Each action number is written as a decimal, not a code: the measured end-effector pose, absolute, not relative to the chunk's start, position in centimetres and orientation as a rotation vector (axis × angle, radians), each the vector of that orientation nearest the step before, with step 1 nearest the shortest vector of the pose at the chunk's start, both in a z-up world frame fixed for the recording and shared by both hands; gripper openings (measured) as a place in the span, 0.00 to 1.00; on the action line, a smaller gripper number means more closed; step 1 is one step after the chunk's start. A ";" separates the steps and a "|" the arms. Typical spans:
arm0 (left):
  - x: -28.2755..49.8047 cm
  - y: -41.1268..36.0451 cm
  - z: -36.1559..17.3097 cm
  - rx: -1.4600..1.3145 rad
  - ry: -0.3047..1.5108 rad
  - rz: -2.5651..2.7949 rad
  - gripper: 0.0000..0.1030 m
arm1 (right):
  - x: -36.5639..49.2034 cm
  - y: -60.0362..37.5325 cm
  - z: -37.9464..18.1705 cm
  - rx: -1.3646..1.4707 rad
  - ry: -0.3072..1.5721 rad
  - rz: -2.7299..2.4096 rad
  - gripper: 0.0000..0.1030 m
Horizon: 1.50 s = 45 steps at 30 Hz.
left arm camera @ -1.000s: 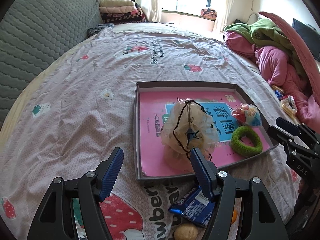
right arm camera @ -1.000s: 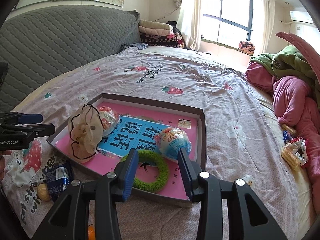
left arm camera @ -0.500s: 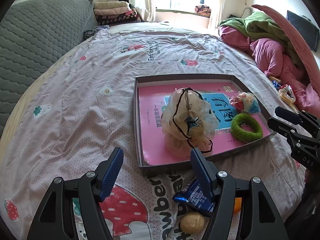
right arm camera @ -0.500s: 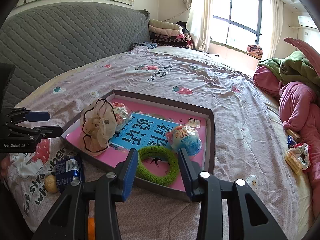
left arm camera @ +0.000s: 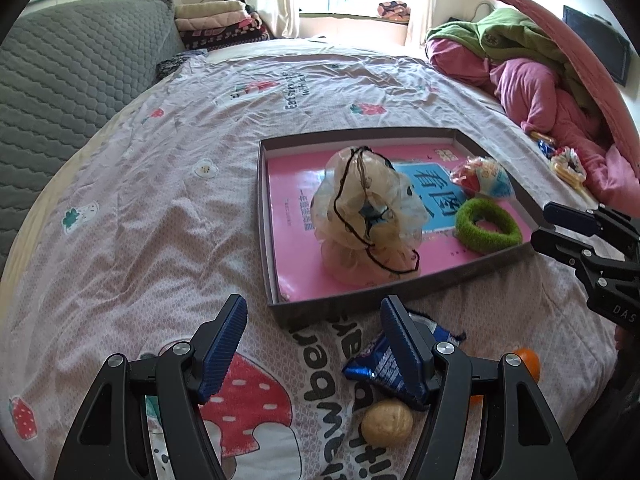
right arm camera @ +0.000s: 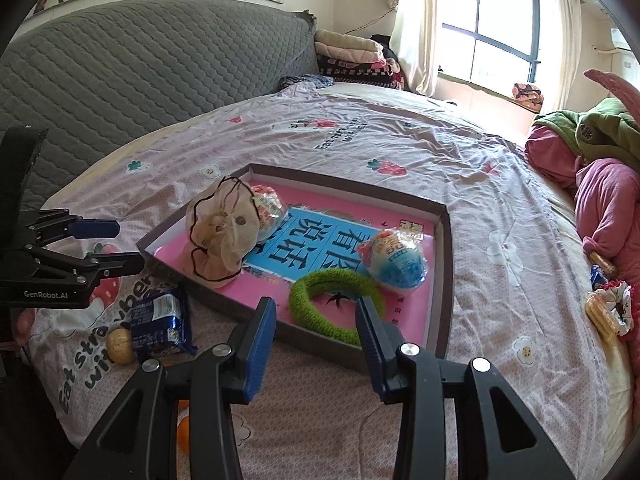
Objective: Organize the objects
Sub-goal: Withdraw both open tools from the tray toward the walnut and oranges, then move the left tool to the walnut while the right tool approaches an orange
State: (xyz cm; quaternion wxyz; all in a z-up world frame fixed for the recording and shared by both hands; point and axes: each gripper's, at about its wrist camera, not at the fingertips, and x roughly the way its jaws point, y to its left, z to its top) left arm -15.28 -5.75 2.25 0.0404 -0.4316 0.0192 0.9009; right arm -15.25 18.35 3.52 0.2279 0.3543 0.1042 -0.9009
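A shallow grey tray (left arm camera: 267, 216) (right arm camera: 442, 264) lined with a pink book lies on the bedspread. Inside it sit a beige drawstring pouch (left arm camera: 370, 216) (right arm camera: 222, 236), a green fuzzy ring (left arm camera: 486, 226) (right arm camera: 332, 300) and a wrapped blue-and-red snack (left arm camera: 482, 178) (right arm camera: 396, 264). In front of the tray lie a blue snack packet (left arm camera: 384, 364) (right arm camera: 160, 320), a walnut (left arm camera: 386, 422) (right arm camera: 120, 346) and an orange ball (left arm camera: 526, 362). My left gripper (left arm camera: 314, 326) hangs open just before the tray's near edge, empty. My right gripper (right arm camera: 316, 320) stands open over the tray's near rim by the green ring, holding nothing.
A grey quilted headboard (right arm camera: 140, 88) runs along the left. Pink and green bedding (left arm camera: 532, 76) is heaped at the right, with small wrapped snacks (right arm camera: 604, 304) beside it. Folded blankets (left arm camera: 220, 24) are stacked near the window. A hand shows under the left gripper's body (right arm camera: 24, 320).
The left wrist view has pulled back a little, so the tray sits farther off and the packet, walnut and orange ball show more fully. Neither gripper's jaws have changed.
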 end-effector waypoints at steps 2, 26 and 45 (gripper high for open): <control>-15.1 -5.6 2.0 -1.325 0.070 2.754 0.69 | -15.1 18.1 3.3 0.983 0.295 -2.465 0.40; -12.5 -5.1 0.5 -1.349 0.153 2.683 0.69 | -12.3 16.3 2.1 0.976 0.404 -2.330 0.40; -10.4 -3.6 -0.1 -1.331 0.231 2.597 0.69 | -10.6 16.1 1.7 0.968 0.405 -2.239 0.40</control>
